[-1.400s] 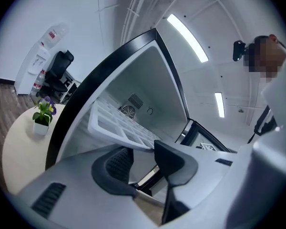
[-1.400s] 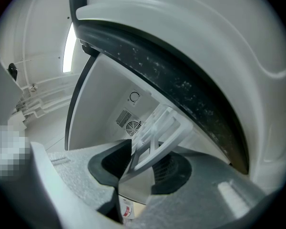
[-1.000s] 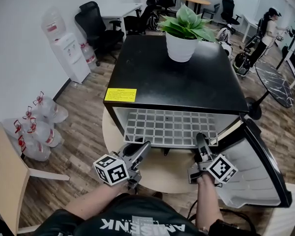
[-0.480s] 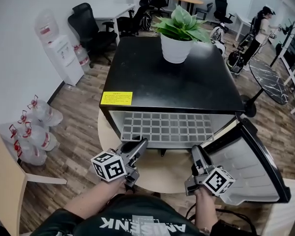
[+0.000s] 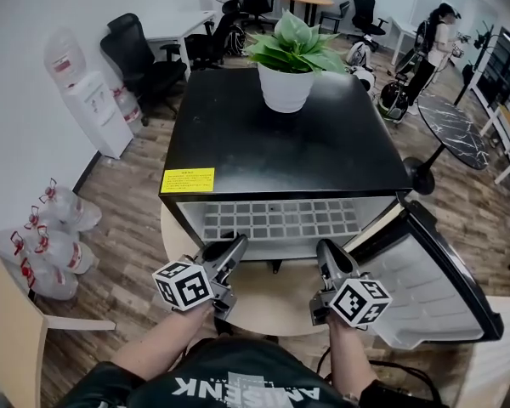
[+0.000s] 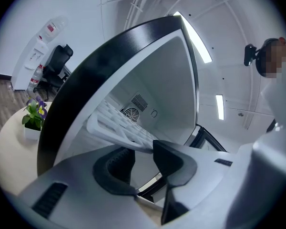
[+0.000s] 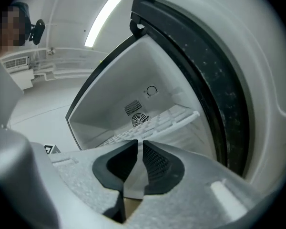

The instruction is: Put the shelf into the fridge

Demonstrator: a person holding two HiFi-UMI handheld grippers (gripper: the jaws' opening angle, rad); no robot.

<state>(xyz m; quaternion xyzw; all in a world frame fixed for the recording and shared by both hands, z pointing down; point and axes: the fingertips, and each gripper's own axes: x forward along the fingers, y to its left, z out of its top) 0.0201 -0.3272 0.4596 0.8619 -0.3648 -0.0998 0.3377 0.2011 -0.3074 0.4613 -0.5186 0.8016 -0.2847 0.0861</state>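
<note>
The black fridge (image 5: 280, 143) stands on a round table with its door (image 5: 433, 287) swung open to the right. The white grid shelf (image 5: 280, 221) lies flat inside it, seen too in the left gripper view (image 6: 119, 125) and the right gripper view (image 7: 167, 120). My left gripper (image 5: 232, 246) hovers just in front of the shelf's front edge, jaws open and empty (image 6: 143, 159). My right gripper (image 5: 327, 252) is a little in front of the opening. Its jaws are closing to a narrow gap with nothing between them (image 7: 139, 154).
A potted plant (image 5: 287, 66) stands on the fridge top, and a yellow label (image 5: 187, 180) is at its front left. The round table (image 5: 272, 291) shows below the fridge. A water dispenser (image 5: 89, 100) and bottles (image 5: 42, 236) are on the left. Office chairs and a person are farther back.
Both grippers have drawn back from the shelf's front edge toward me. The right gripper's jaws have narrowed. The shelf stays inside the fridge.
</note>
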